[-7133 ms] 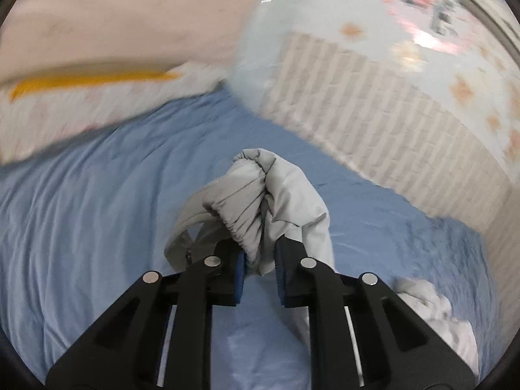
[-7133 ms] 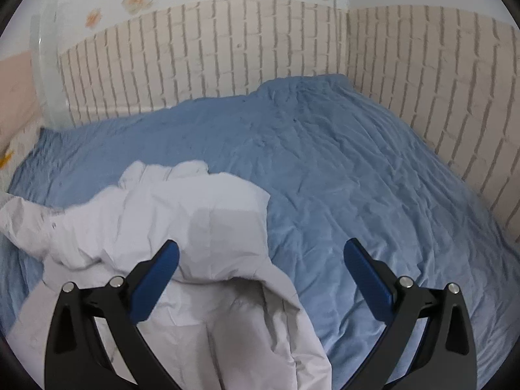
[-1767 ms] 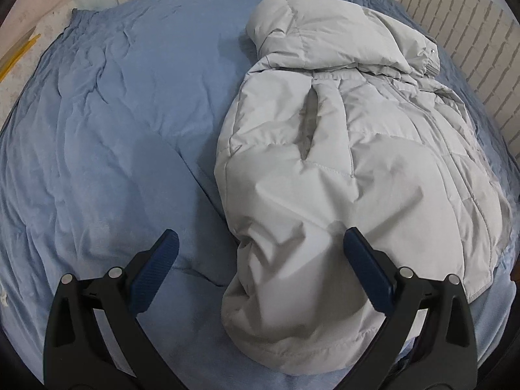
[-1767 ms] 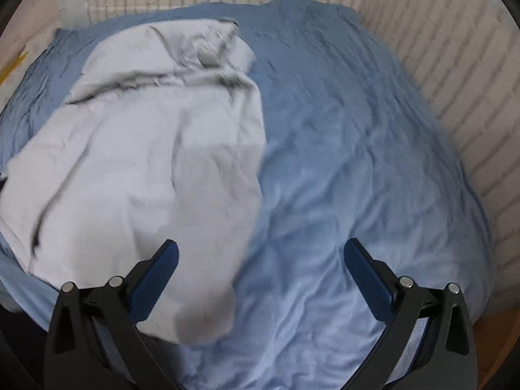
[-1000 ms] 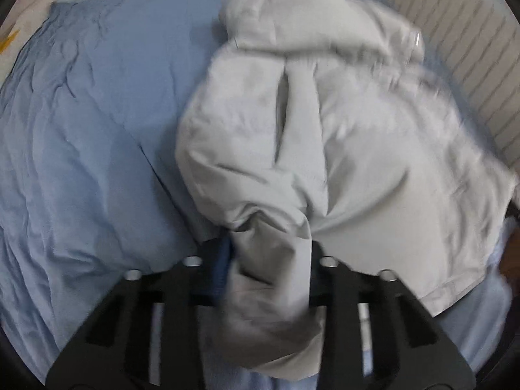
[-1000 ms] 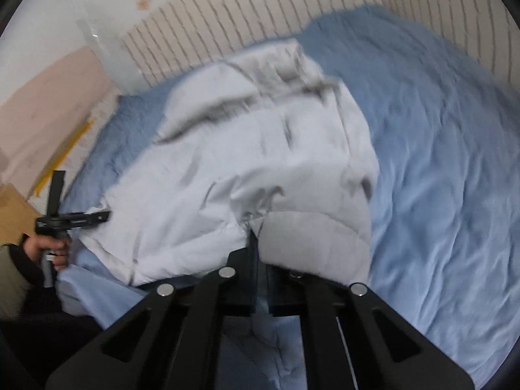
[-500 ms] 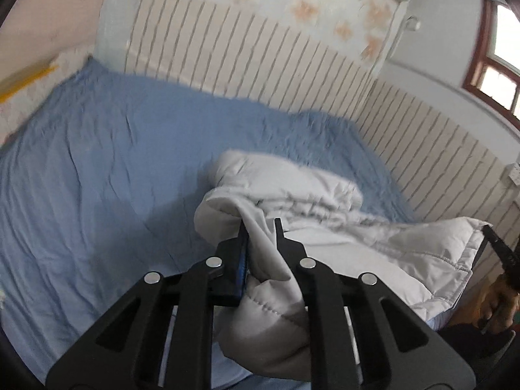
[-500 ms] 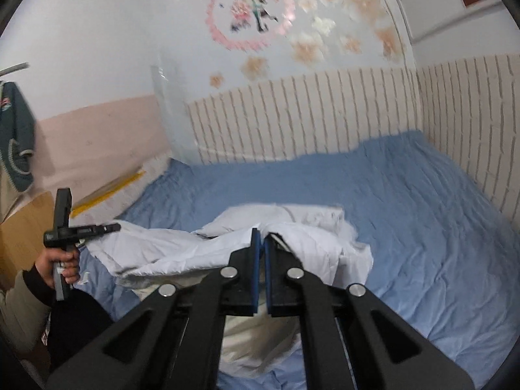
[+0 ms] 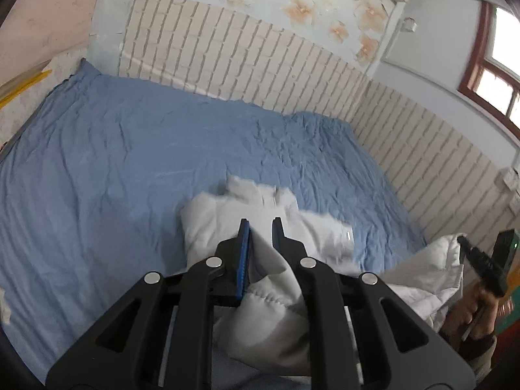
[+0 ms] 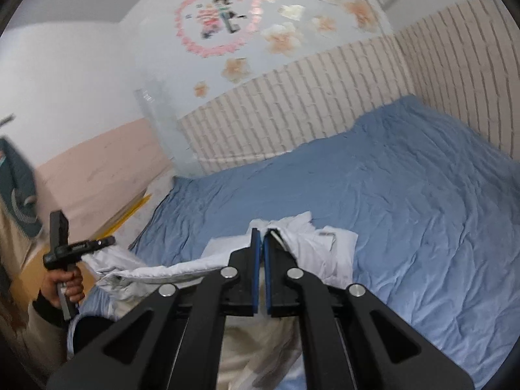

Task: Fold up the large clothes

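A pale grey quilted jacket [image 9: 260,308] sits between black jaws lined with blue pads [image 9: 243,260]. Beyond the jaws spreads a plain blue bed sheet [image 9: 113,162], backed by a cream brick-pattern wall panel [image 9: 227,55]. Above it, peach flower stickers [image 9: 300,8] and a pink heart-shaped wreath [image 10: 217,16] dot the light blue wall.

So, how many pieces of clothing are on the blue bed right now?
1: a pale grey padded jacket at the near edge of the bed, its hem lifted by both grippers. Anything beneath it would be hidden.
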Available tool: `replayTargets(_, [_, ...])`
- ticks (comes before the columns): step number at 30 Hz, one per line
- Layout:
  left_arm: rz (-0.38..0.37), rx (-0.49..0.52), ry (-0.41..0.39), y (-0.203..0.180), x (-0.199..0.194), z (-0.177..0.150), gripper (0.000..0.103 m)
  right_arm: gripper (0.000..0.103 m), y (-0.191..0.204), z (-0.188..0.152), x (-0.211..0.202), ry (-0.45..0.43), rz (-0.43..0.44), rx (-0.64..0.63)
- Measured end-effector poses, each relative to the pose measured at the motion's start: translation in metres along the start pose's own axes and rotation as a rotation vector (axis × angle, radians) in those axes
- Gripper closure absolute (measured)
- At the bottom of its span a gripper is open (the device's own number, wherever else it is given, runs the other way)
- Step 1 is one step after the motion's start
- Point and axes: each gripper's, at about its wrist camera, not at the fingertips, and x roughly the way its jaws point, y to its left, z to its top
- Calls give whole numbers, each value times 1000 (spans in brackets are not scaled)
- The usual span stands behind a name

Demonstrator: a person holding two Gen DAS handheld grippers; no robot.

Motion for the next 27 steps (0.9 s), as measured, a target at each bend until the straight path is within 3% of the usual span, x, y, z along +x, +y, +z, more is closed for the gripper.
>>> replayTargets(8, [147,-33,-1,20,147,94,96,102,-69,46,167,70,-96,128])
replayTargets(9, [179,-32,4,26,167,98,96,102,-79,48,186,82,-112,143])
replayTargets(13, [195,-78,9,58,215,96,95,102,-126,41,261,158,-208,150])
replayTargets(17, [339,-51,37,85,251,72,76,102,-177,16,309,217,-288,211])
replayTargets(18, [335,-67,52,90,258,69,72,101,-187,11,313,221,-285,229])
replayTargets(20, [347,-59,47,89,262,68,48,101,-197,6,321,258,-282,241])
replayTargets(23, [363,6,-14,68,255,71,27,97,-182,17,312,240,-288,193])
replayTargets(26, [330,82,-72,28,241,69,14,94,-150,36,286,164,-285,115])
replayTargets(27, [309,102,-80,16,236,68,13,78,-141,41,275,133,-273,107])
